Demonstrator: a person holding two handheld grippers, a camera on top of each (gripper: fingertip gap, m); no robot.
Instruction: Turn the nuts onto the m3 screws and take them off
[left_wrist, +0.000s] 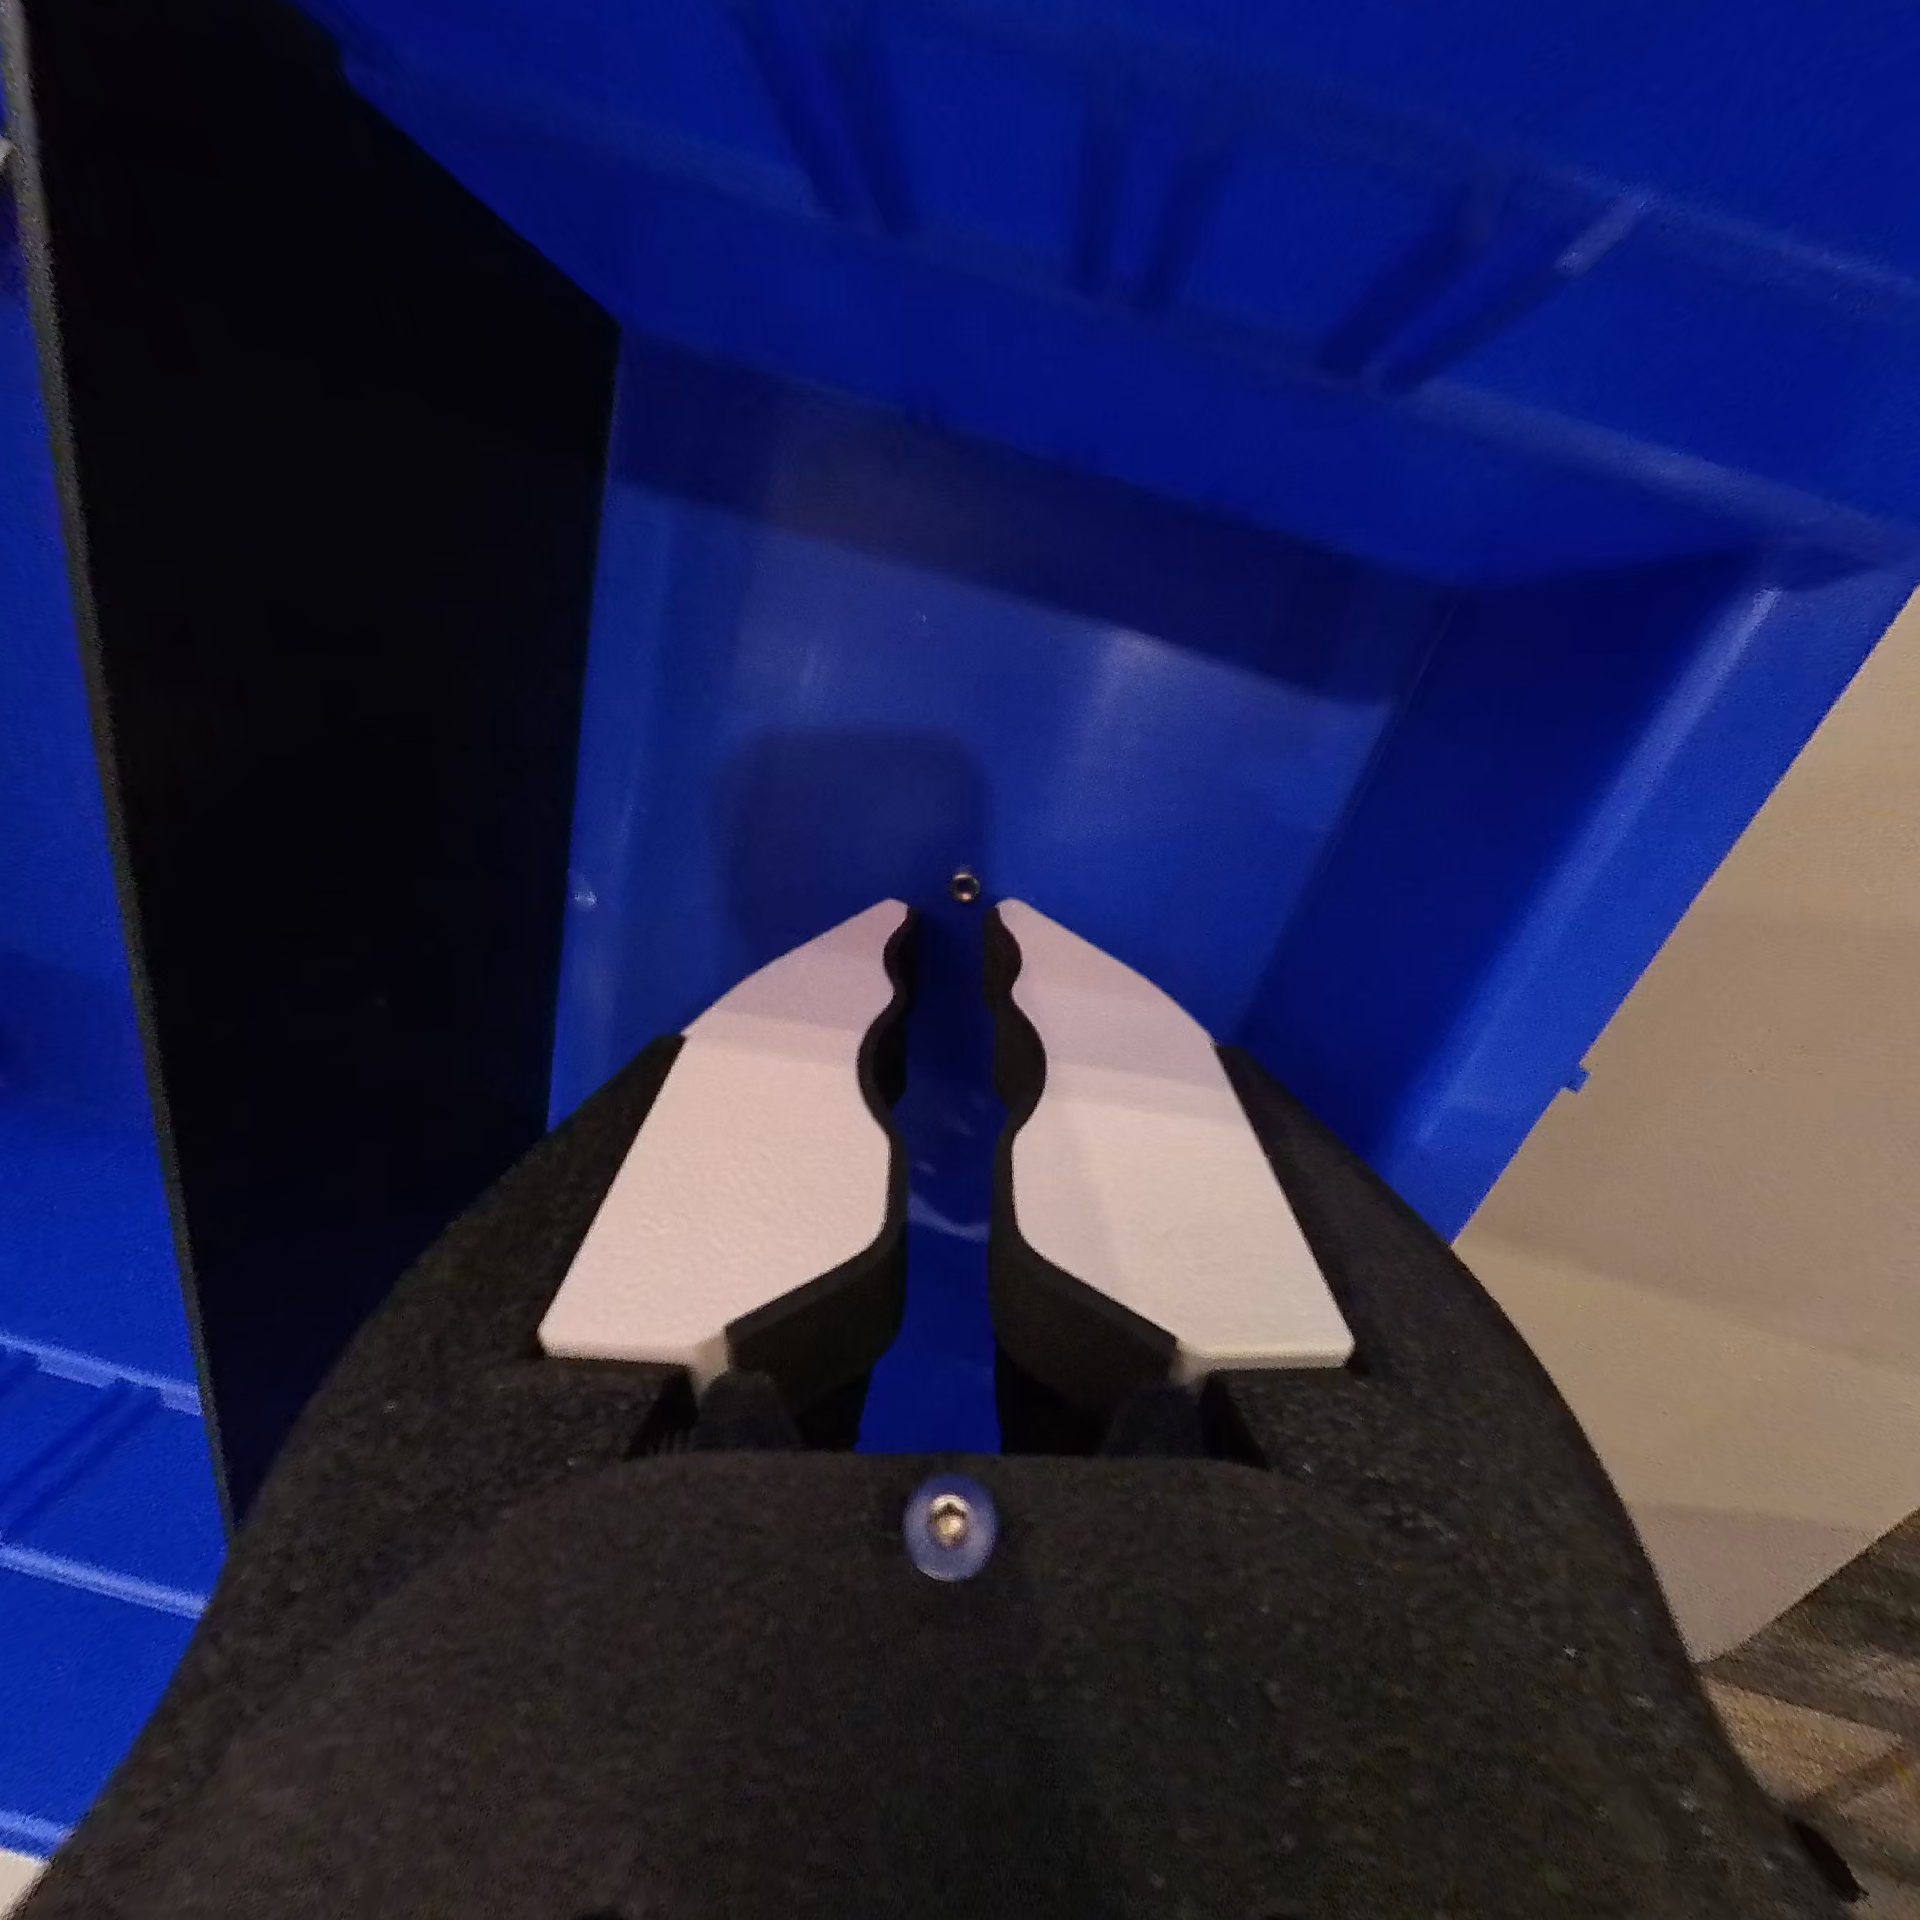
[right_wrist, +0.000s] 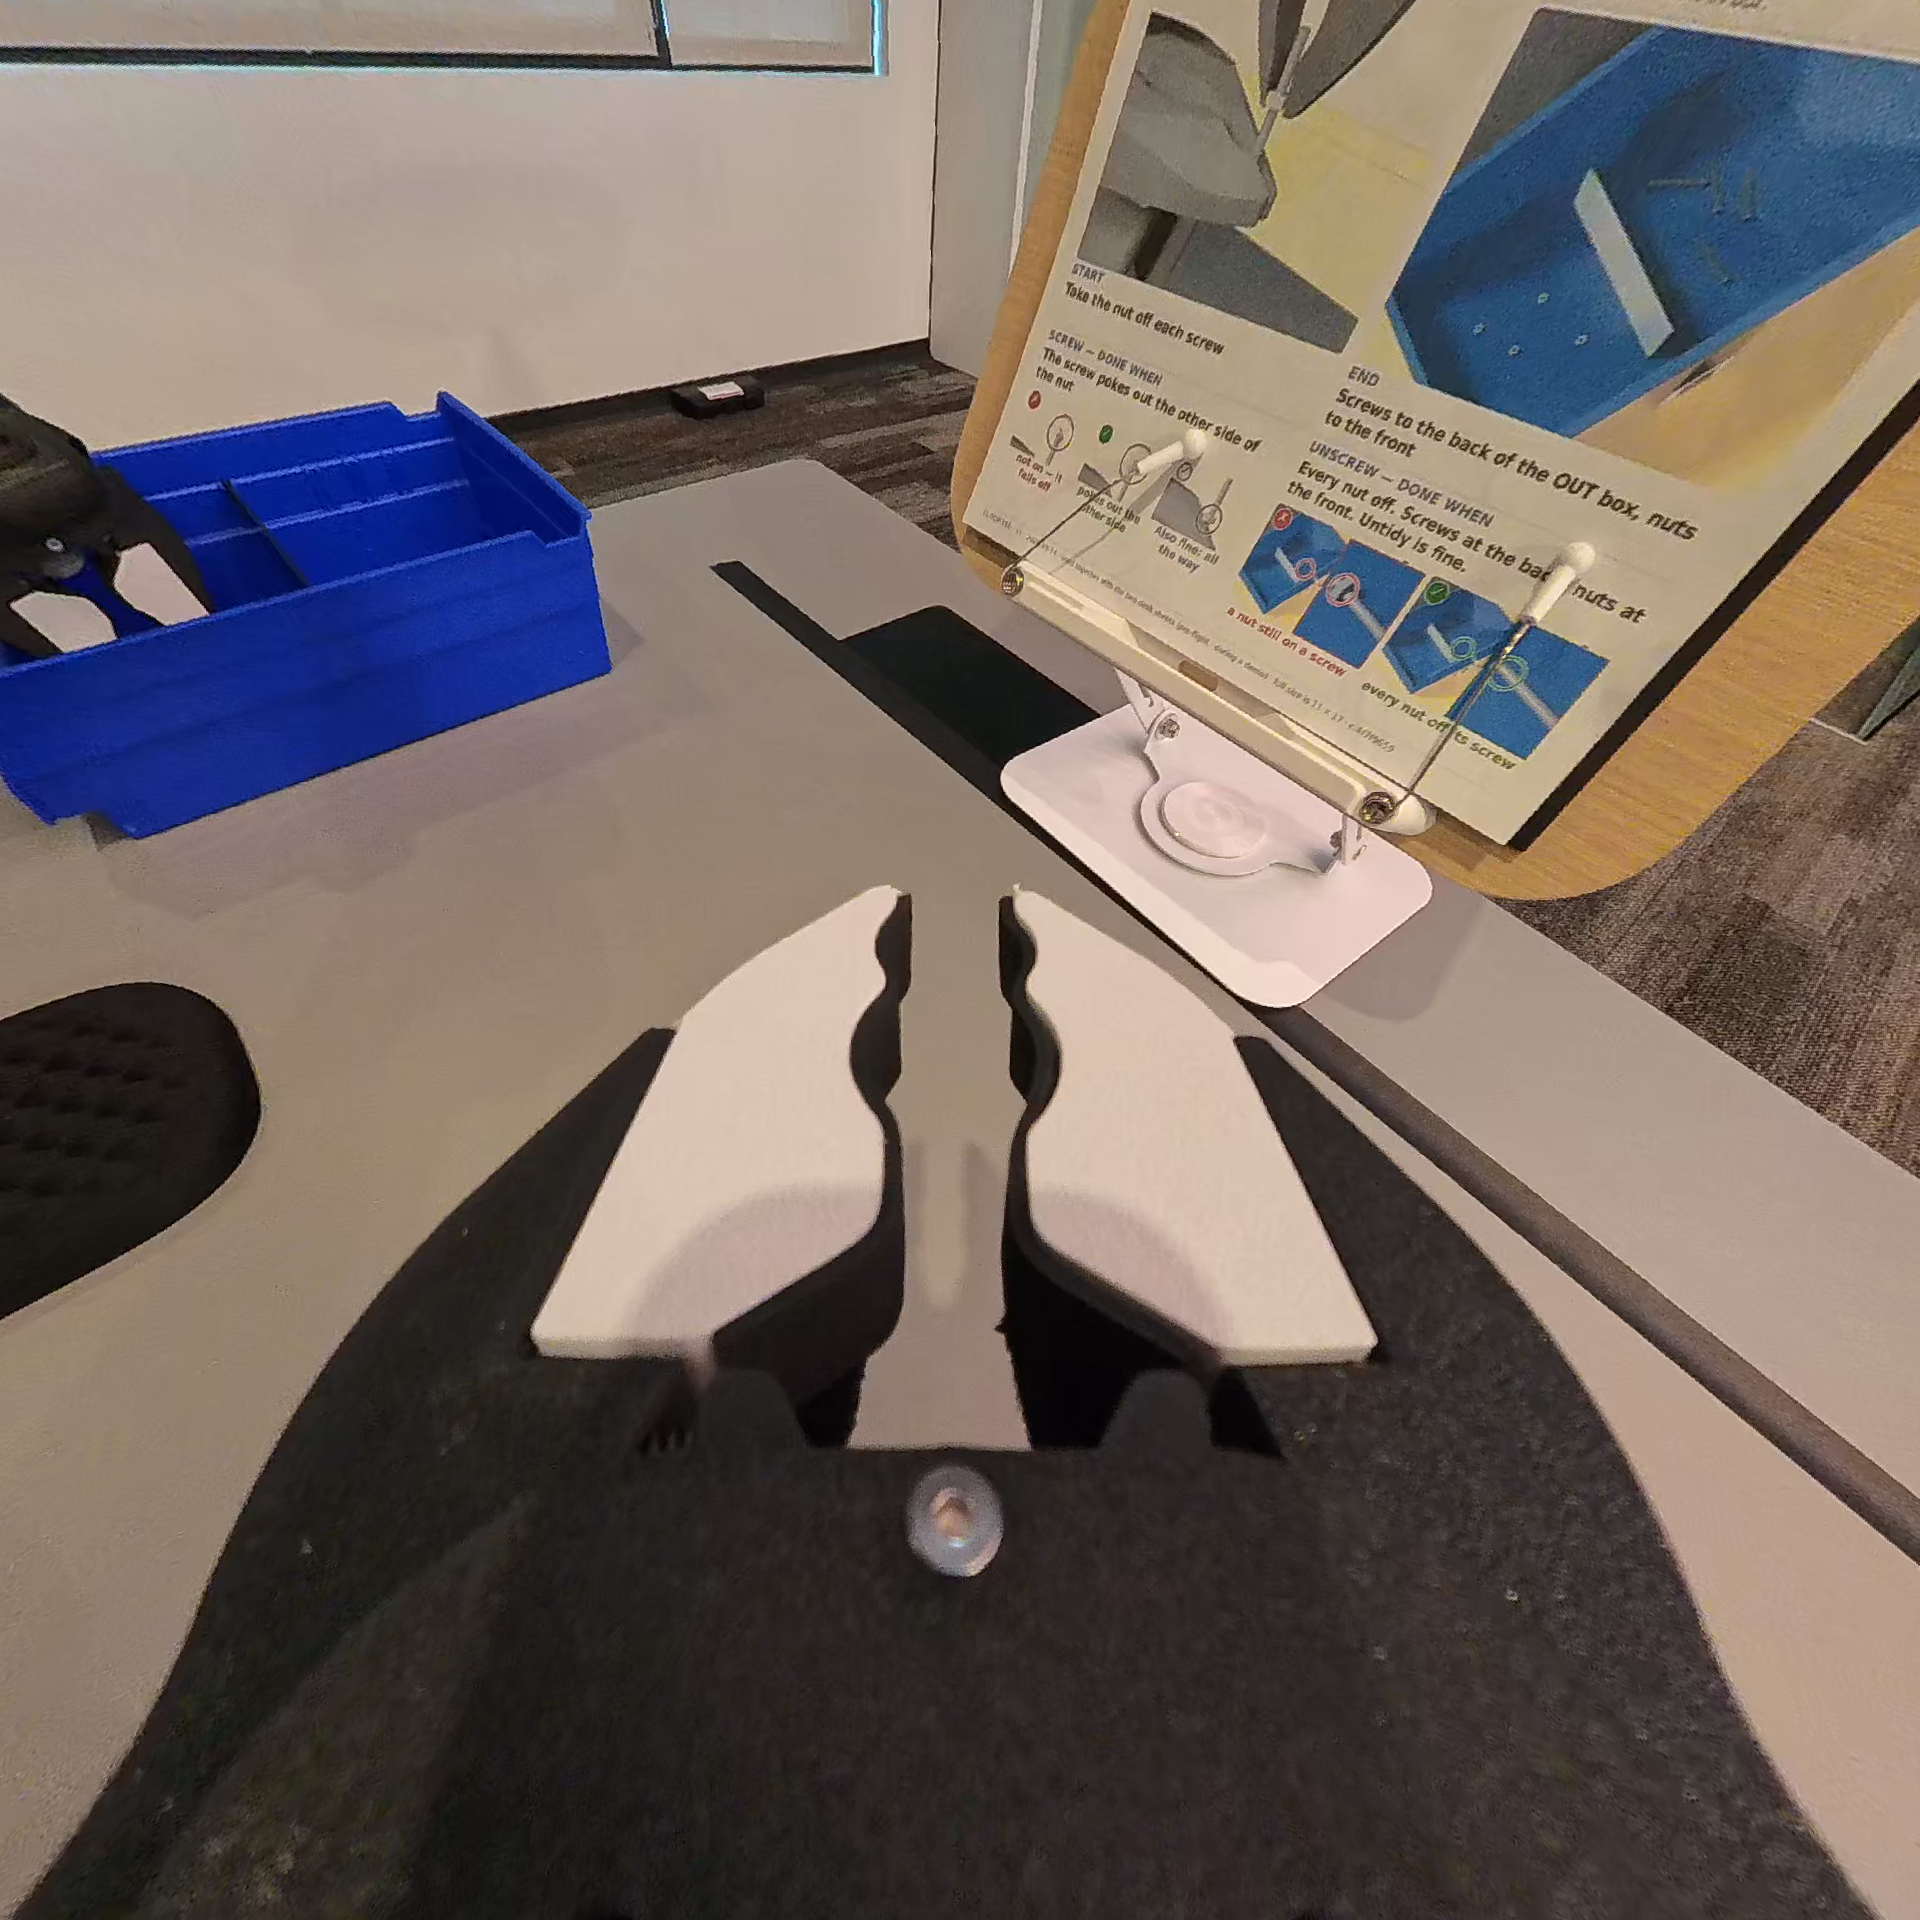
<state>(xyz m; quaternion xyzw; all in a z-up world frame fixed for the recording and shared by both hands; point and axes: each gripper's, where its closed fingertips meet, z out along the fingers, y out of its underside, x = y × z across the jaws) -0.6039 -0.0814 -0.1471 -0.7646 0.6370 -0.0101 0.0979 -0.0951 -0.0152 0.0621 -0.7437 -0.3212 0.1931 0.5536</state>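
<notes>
In the left wrist view my left gripper (left_wrist: 954, 914) is down inside a blue bin (left_wrist: 1247, 810). Its jaws stand a little apart with nothing between them. A small metal nut (left_wrist: 966, 885) lies on the bin floor just beyond the fingertips. In the right wrist view my right gripper (right_wrist: 954, 904) hovers over the grey table (right_wrist: 623, 831), jaws a little apart and empty. The same blue bin (right_wrist: 343, 644) stands at the far left with the left gripper (right_wrist: 104, 608) reaching into it. No screws show.
A black divider (left_wrist: 312, 727) splits the bin; it also shows in the right wrist view (right_wrist: 265, 535). An instruction sheet on a white stand (right_wrist: 1247, 831) stands at the right table edge. A black foam pad (right_wrist: 104, 1112) lies at the left.
</notes>
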